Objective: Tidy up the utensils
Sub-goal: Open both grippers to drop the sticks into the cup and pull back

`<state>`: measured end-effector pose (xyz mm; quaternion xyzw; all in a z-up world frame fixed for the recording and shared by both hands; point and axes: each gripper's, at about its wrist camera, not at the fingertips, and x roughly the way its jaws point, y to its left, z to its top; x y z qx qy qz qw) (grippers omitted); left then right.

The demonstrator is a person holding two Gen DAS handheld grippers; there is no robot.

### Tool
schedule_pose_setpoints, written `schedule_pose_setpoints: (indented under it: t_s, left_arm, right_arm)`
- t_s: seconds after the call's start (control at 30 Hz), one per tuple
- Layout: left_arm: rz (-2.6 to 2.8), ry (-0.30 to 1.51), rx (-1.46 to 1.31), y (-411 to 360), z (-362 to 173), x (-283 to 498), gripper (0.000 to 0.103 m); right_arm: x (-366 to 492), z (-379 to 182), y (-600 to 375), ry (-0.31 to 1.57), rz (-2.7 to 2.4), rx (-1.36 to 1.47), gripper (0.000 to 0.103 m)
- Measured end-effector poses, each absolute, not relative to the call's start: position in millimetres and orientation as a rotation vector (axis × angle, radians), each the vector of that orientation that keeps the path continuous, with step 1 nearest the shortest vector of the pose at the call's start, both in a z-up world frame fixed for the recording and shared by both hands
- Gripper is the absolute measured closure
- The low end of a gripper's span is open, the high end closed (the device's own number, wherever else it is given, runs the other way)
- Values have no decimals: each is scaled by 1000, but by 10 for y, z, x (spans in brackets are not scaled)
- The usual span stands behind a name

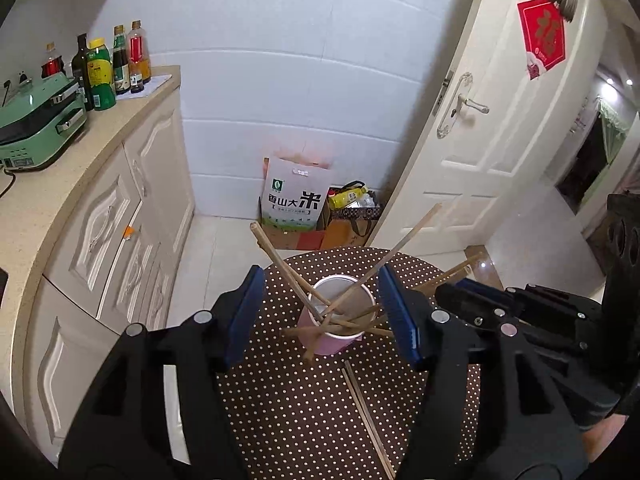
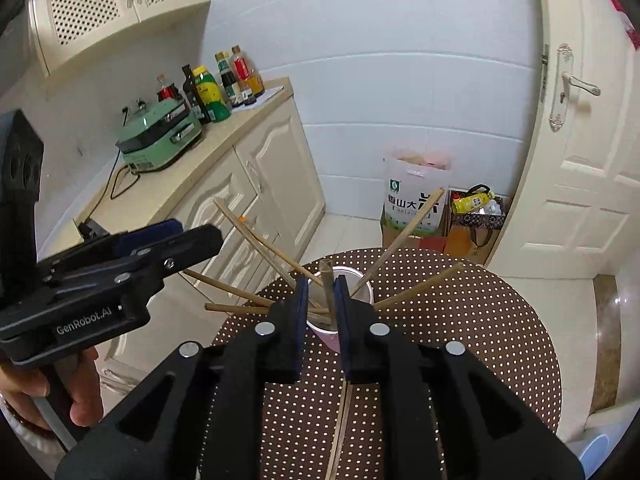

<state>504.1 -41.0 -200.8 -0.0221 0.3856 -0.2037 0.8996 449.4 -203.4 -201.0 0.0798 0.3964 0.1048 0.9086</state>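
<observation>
L gripper (image 1: 322,316) is hanging over the pink cup (image 1: 340,338), jaws standing wide apart w/ nothing between the pads; cup showing in the gap below. R gripper (image 2: 321,312) is pointing down at the same cup (image 2: 330,336), jaws nearly closed w/ a dark-tipped chopstick (image 2: 327,284) upright between the pads – can't tell if they're pressing on it. Cup is sitting near the far edge of the dotted counter (image 1: 300,408), w/ chopsticks (image 1: 348,316) fanning out of it every way. Two more chopsticks (image 1: 366,416) are lying flat on the counter, just nearside of the cup, running toward the near edge. A hand (image 2: 48,396) is holding the L gripper's handle
</observation>
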Motion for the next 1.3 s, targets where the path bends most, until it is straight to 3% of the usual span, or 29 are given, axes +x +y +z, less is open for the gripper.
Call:
schedule_pose_setpoints:
  t_s: [0.57,1.3]
  left_arm:
    - [-431,674,-34,-372,-1798,4245,40]
    - [-467,917,72,-778,-2791,4021,40]
  right_arm:
    - [3779,-1649,-2246,702,158,249,81]
    - [3471,-2562,-2383,918,106,331,81]
